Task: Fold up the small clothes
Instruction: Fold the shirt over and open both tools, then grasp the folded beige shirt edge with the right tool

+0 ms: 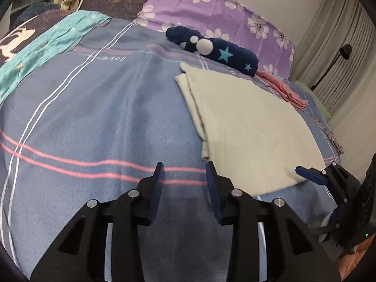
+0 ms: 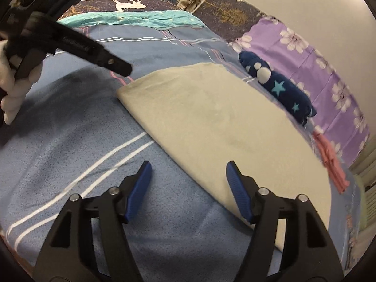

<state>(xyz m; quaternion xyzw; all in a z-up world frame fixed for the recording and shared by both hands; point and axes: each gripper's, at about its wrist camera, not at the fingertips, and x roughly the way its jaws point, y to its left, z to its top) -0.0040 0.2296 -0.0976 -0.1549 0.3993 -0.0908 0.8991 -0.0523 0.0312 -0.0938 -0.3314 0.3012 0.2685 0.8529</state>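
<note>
While we hover over the bedspread (image 1: 94, 117):
Left gripper (image 1: 184, 168): jaws apart, empty.
Right gripper (image 2: 189, 166): wide, empty.
Cream cloth (image 2: 211, 122): folded flat.

A cream cloth (image 1: 246, 127) (image 2: 211, 127) lies flat on the bed, folded into a smooth oblong of at least two layers; the layered edges show along its left side in the left wrist view. Its surface is plain and soft-looking, with hardly a wrinkle.

Just beyond its far edge lies a navy garment (image 1: 218, 51) (image 2: 277, 87), rolled or bunched into a long bundle, printed with pale blue stars and white round spots. It sits close beside the cream cloth; whether they touch cannot be told.

Further along the same far side, a pink garment (image 1: 284, 89) (image 2: 331, 162) lies folded into a narrow strip, its end next to the navy bundle.
</note>
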